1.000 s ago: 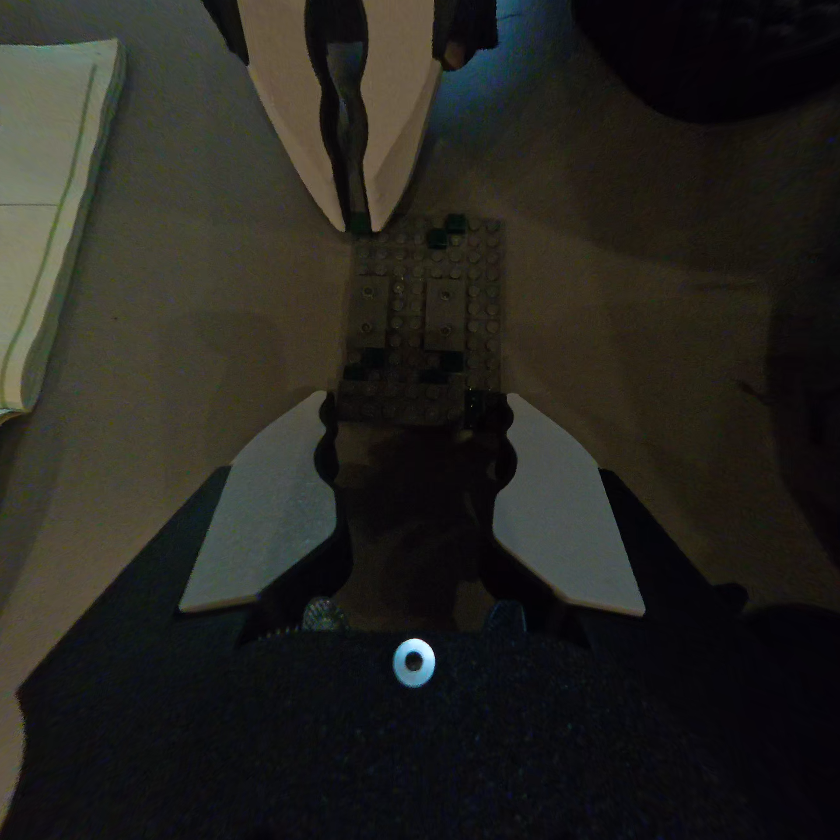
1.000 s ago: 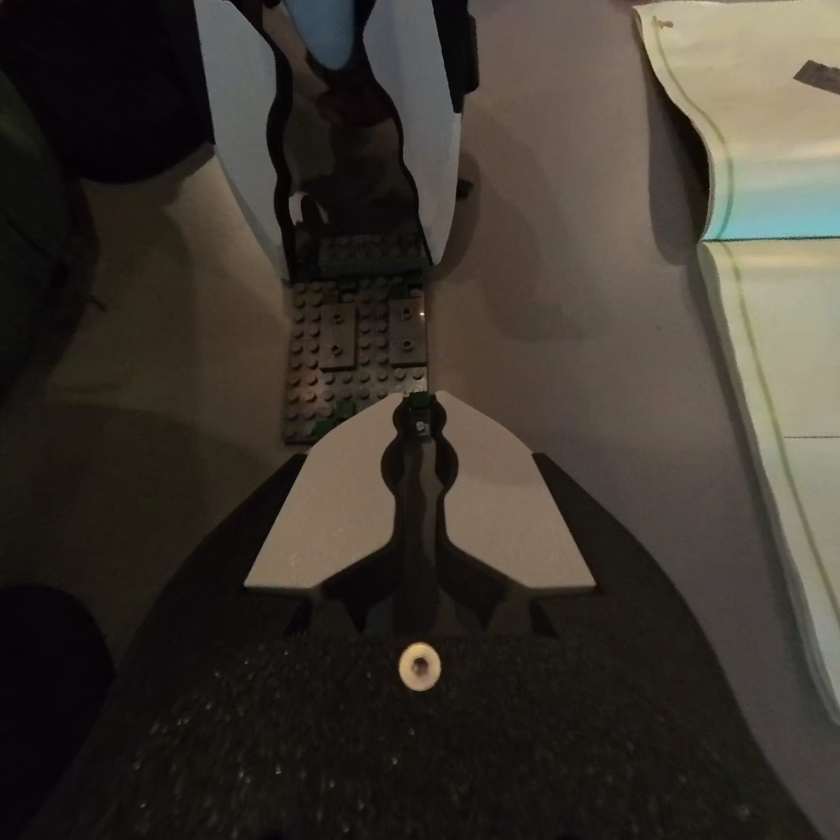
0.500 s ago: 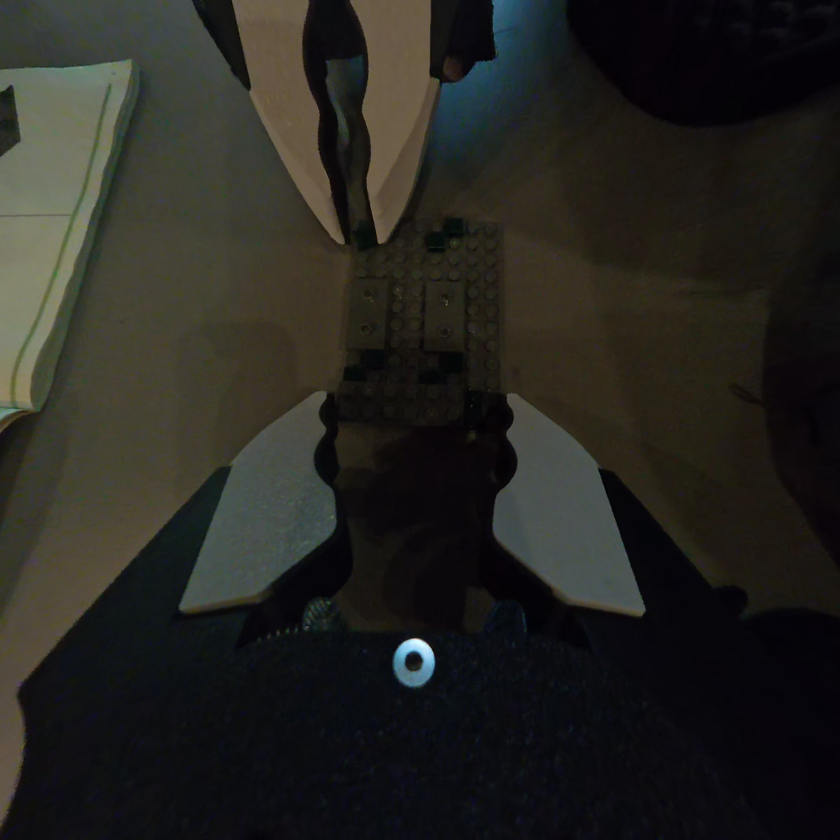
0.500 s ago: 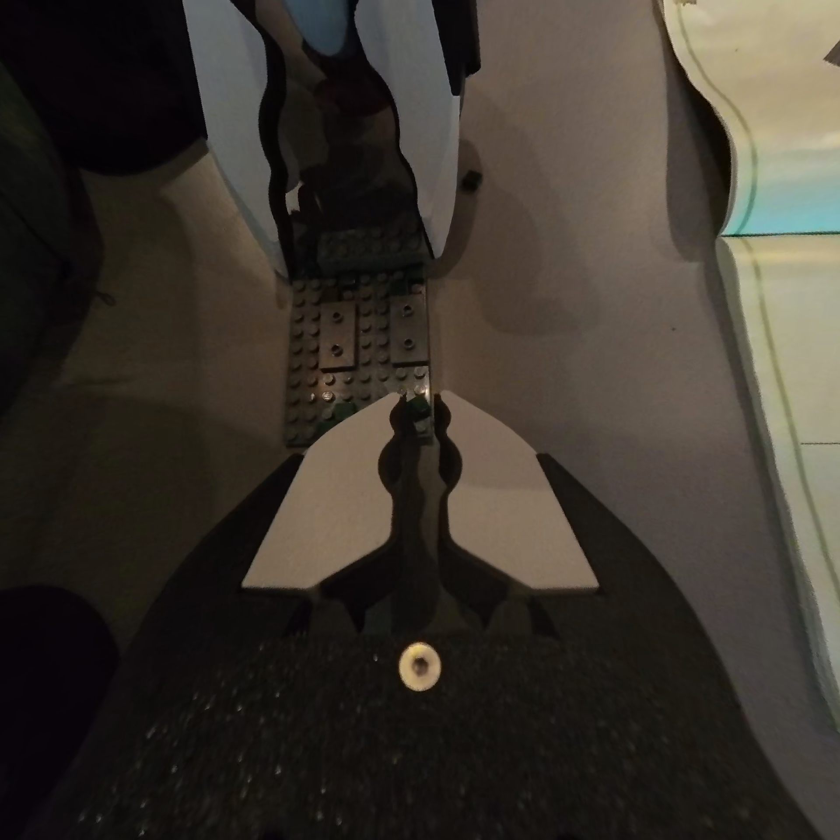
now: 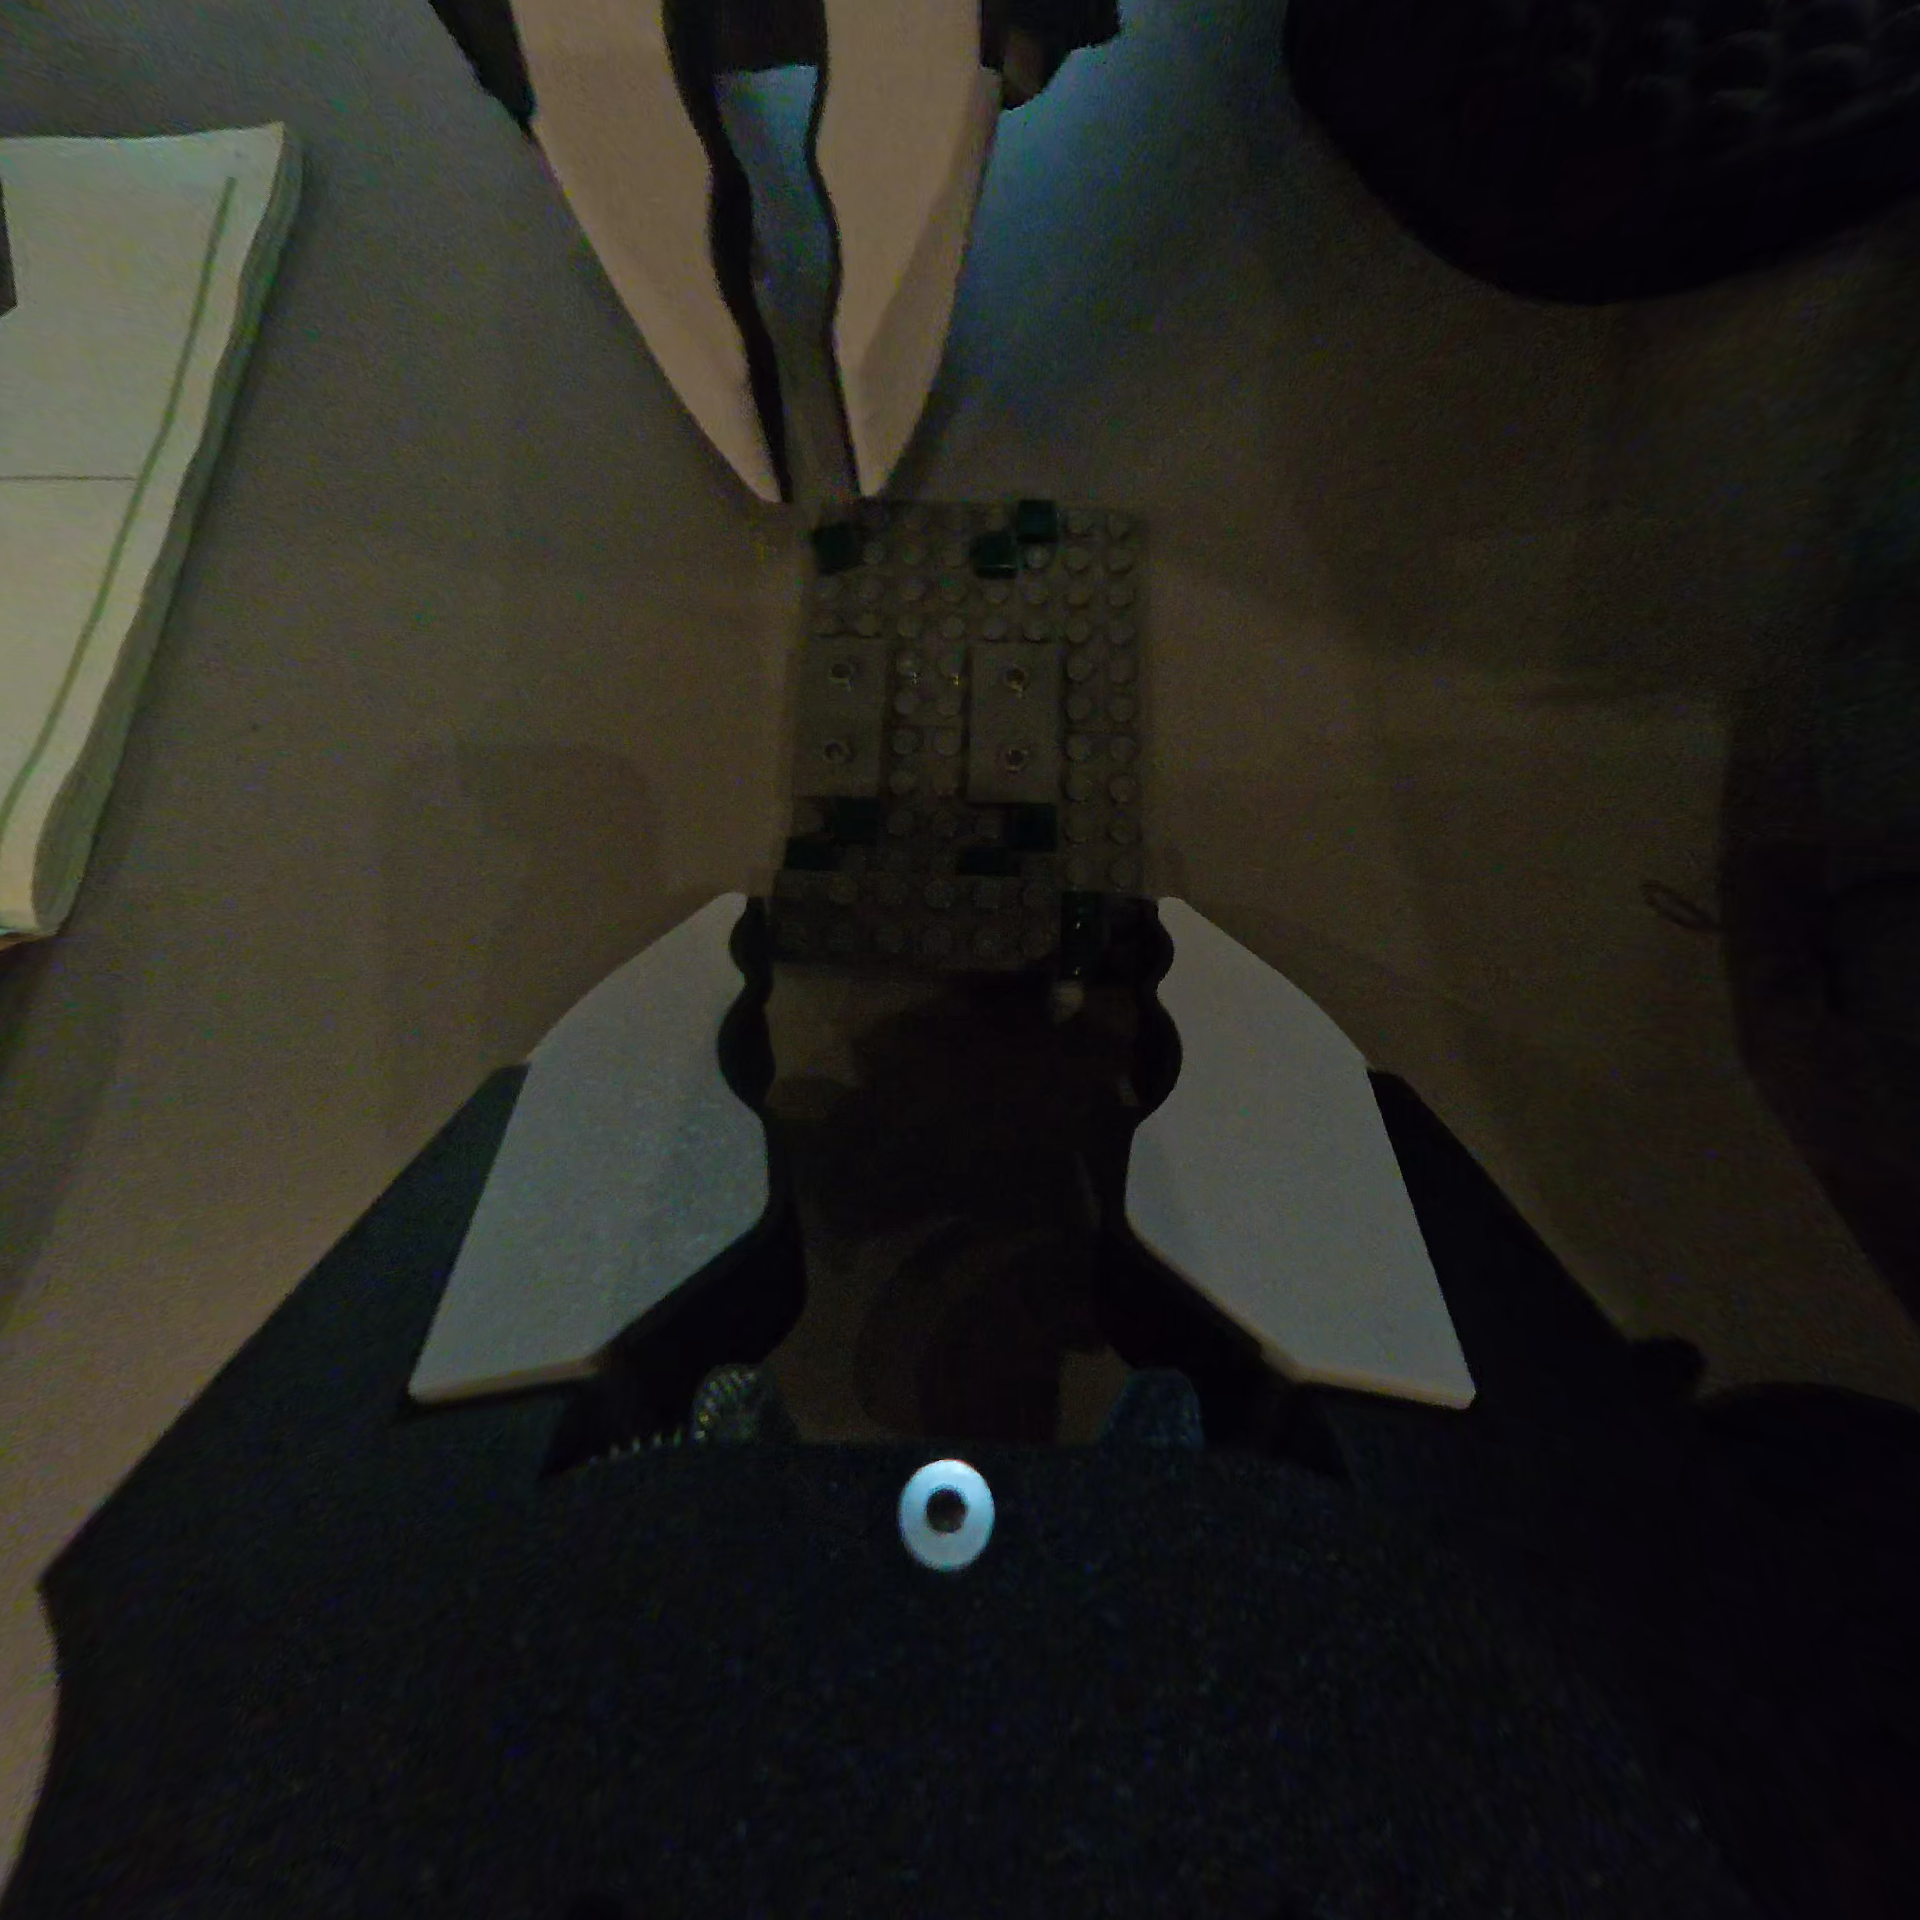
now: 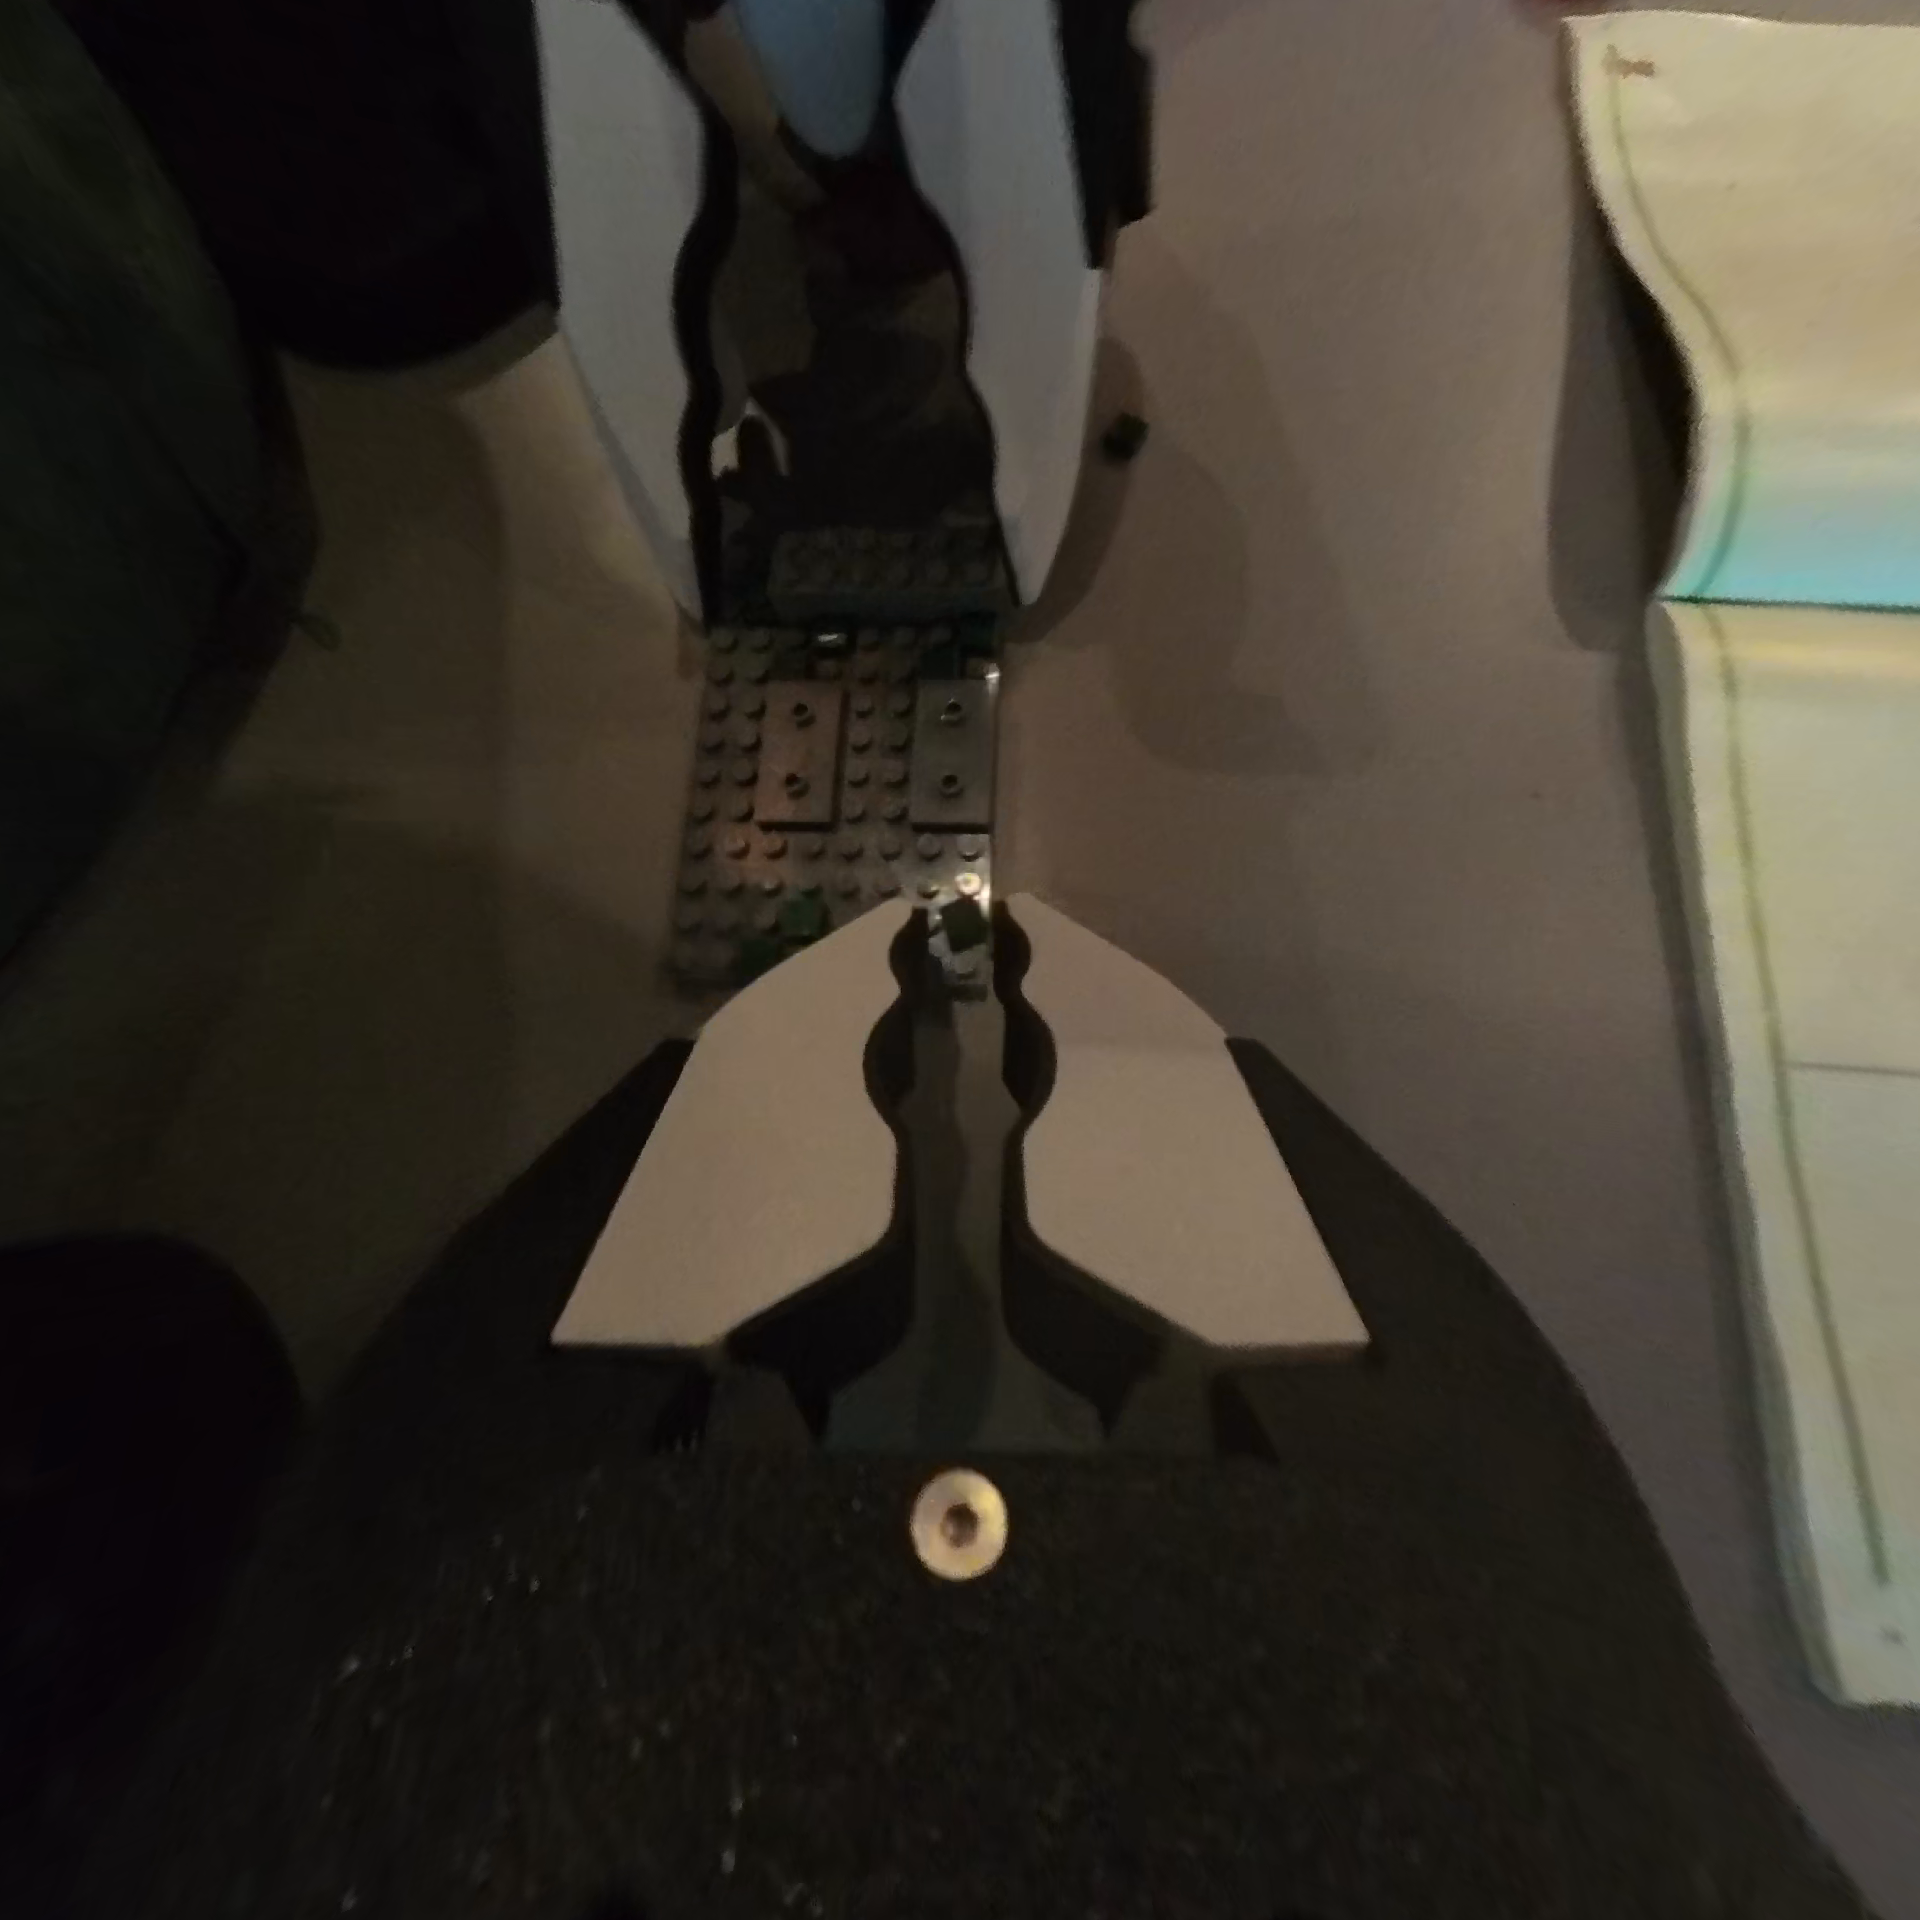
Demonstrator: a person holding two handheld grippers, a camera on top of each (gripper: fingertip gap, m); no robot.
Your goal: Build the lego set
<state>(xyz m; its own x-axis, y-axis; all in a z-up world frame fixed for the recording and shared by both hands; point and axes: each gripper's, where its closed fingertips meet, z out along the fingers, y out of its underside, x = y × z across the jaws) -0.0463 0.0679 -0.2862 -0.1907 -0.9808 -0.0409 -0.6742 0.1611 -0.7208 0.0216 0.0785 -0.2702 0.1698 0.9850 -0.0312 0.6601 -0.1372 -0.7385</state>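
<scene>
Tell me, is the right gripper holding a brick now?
No. In the left wrist view the right gripper has nothing between its parted fingers, beyond the grey plate.

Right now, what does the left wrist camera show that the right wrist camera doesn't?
Only the left wrist view shows the whole grey studded baseplate, including the dark green pieces at its far end, and the right hand-held gripper slightly open. Only the right wrist view shows a small dark loose piece on the table. Both show the baseplate, both grippers, the left hand-held gripper gripping its edges, and the open booklet.
</scene>
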